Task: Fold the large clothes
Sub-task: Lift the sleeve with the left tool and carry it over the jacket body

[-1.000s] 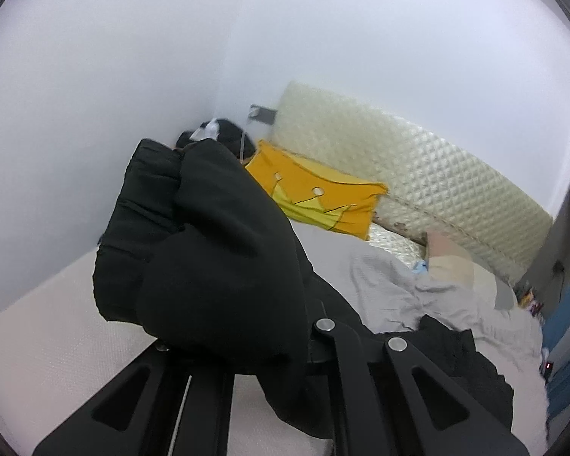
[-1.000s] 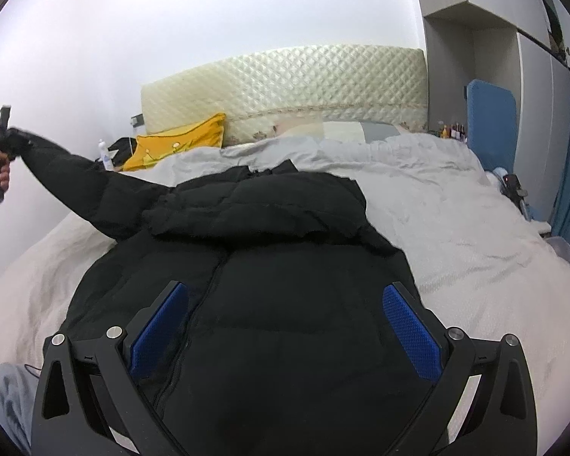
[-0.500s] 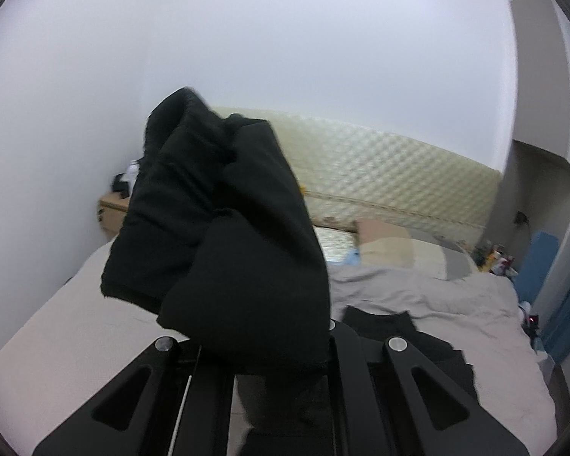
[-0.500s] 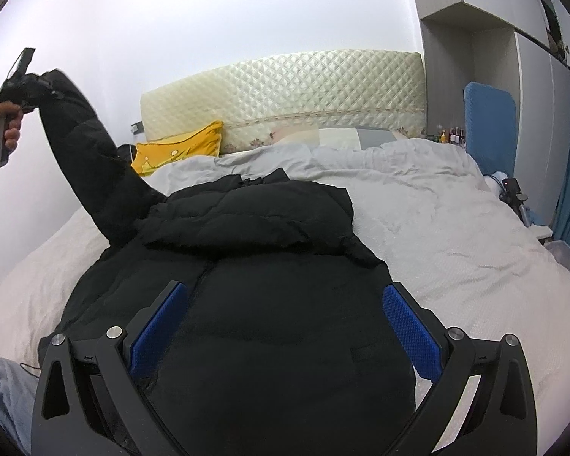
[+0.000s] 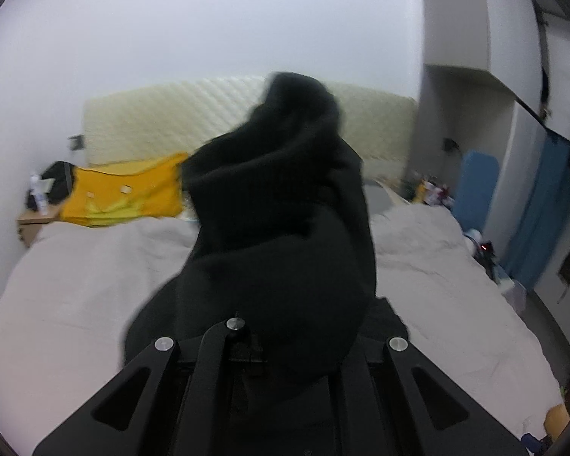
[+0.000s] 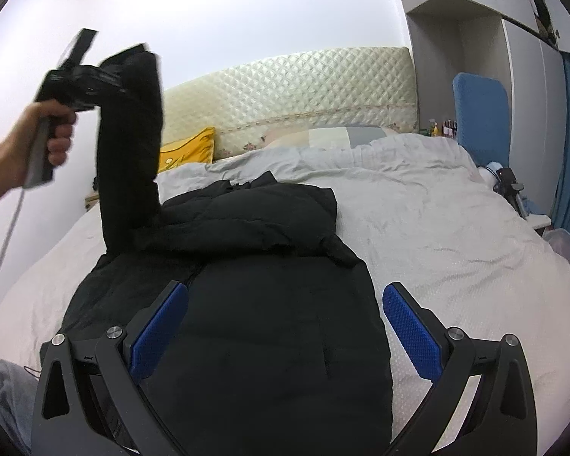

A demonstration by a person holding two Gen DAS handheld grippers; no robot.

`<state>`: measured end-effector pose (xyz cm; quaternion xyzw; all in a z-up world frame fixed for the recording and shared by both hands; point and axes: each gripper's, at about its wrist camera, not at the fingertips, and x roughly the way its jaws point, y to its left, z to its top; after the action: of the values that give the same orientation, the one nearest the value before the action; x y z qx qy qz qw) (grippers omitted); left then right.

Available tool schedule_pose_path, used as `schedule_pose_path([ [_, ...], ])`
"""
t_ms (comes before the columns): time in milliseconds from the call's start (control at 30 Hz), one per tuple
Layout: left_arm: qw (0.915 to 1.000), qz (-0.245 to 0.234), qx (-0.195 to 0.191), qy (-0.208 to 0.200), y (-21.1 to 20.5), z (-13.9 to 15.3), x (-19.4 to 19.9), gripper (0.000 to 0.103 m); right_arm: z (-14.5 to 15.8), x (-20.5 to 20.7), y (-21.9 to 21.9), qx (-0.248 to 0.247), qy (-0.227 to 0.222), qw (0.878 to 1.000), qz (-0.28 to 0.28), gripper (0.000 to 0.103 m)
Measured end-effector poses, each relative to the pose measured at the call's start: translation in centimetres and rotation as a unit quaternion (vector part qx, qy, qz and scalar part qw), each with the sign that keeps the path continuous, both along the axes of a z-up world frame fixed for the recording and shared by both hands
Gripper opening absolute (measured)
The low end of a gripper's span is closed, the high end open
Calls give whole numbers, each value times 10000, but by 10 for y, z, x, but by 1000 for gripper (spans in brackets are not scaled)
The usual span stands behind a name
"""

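A black puffer jacket (image 6: 247,304) lies flat on the bed, collar toward the headboard. My left gripper (image 6: 121,76) is shut on the cuff of the jacket's left sleeve (image 6: 131,152) and holds it upright, high above the bed. In the left wrist view the sleeve (image 5: 277,220) bunches over the gripper and hides its fingertips. My right gripper (image 6: 285,326) is open, its blue pads (image 6: 159,326) spread wide just above the jacket's lower body, holding nothing.
A white duvet (image 6: 437,220) covers the bed. A yellow pillow (image 5: 121,197) and a cream quilted headboard (image 6: 304,91) stand at the far end. A bedside table (image 5: 34,220) with bottles is at far left. A blue chair (image 6: 482,114) and curtain are at right.
My left gripper has raised the sleeve from stretched out sideways to upright and swung it inward toward the jacket's body. The right gripper has stayed open over the jacket.
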<state>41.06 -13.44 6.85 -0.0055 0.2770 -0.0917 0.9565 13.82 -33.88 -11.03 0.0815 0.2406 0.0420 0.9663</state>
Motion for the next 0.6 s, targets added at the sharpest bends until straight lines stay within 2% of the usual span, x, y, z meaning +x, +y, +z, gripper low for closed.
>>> schedule_pose_path([
  [300, 9957, -392, 402, 740, -111, -118, 36, 6, -13, 11, -13, 121, 131, 9998, -7, 103],
  [600, 9884, -519, 556, 1317, -140, -227, 75, 6, -27, 28, -22, 199, 216, 9996, 19, 103],
])
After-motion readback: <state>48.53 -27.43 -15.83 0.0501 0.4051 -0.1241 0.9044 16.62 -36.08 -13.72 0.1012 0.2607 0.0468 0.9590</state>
